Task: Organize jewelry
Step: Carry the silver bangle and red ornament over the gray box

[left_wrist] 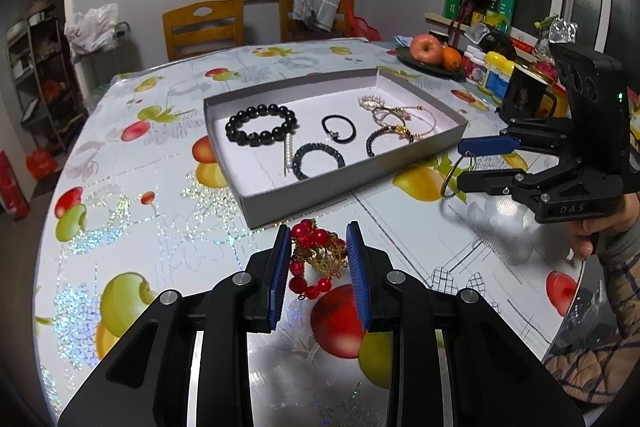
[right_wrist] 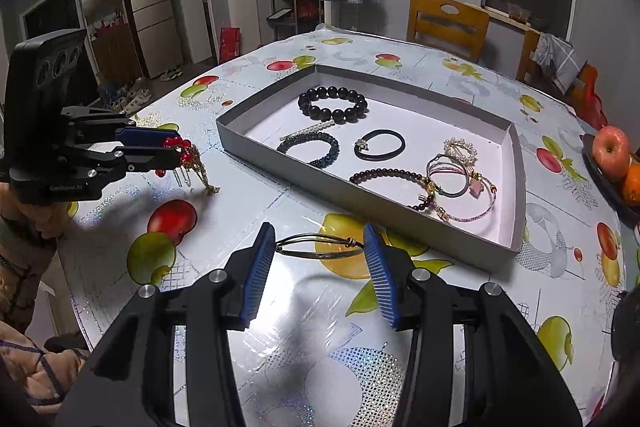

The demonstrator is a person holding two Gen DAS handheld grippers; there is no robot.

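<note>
A grey shallow tray on the fruit-print table holds several bracelets, among them a black bead bracelet. My left gripper is shut on a red bead and gold chain piece, lifted with its chain end touching the table, left of the tray. My right gripper is shut on a thin metal bangle, held across its pads above the table, just before the tray's near wall.
A dark plate with an apple and an orange stands at the table's far right, beside bottles and a black mug. Wooden chairs stand behind the table.
</note>
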